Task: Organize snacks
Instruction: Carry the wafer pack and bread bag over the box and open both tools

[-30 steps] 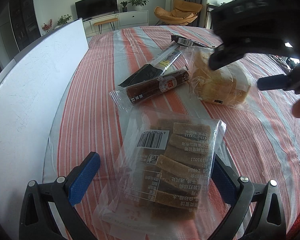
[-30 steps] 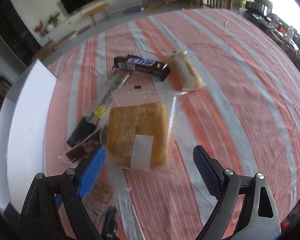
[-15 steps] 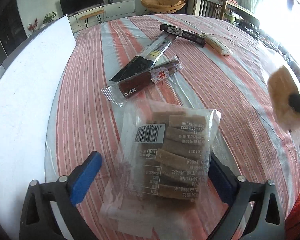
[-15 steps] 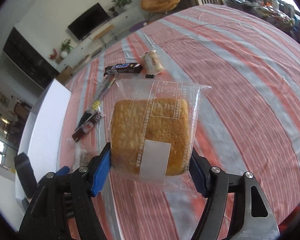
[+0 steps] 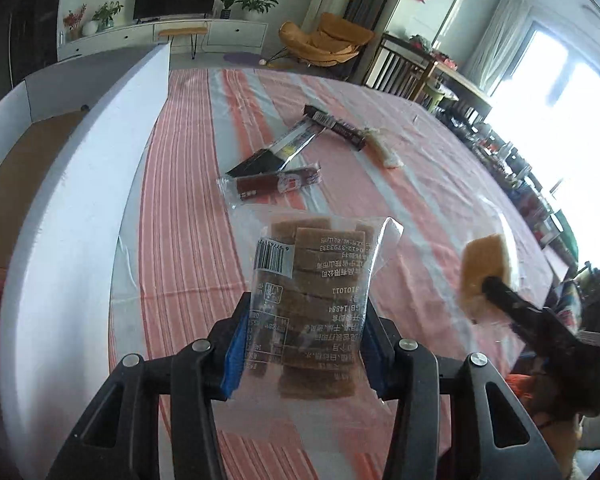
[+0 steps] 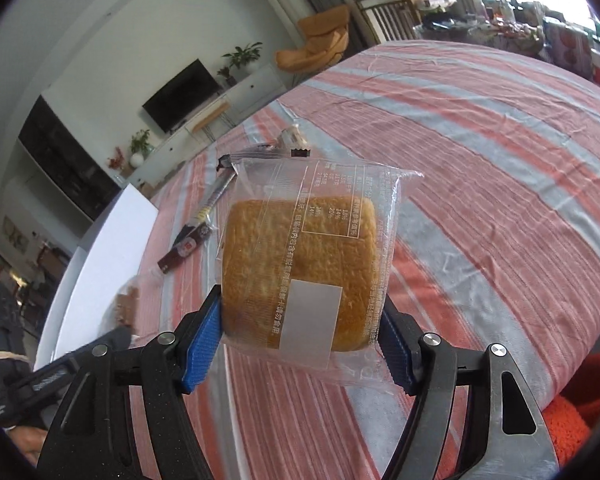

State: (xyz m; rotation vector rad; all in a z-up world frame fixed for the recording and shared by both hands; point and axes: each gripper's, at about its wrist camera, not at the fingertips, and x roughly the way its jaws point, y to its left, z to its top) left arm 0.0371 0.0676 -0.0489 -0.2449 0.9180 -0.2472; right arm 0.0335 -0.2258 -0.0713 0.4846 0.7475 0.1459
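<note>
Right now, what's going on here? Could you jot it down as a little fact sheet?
left gripper: shut on the brown biscuit pack, lifted
right gripper: shut on the bagged golden cake, lifted
still on striped tablecloth: red sausage stick, long black packet, dark chocolate bar, pale wrapped snack
beside table: white box

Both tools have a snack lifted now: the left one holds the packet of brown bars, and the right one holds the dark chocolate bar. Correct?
Not quite. The right tool is shut on the bagged golden cake, as the right wrist view shows; the dark chocolate bar lies on the striped tablecloth. The left tool does hold the packet of brown bars.
</note>
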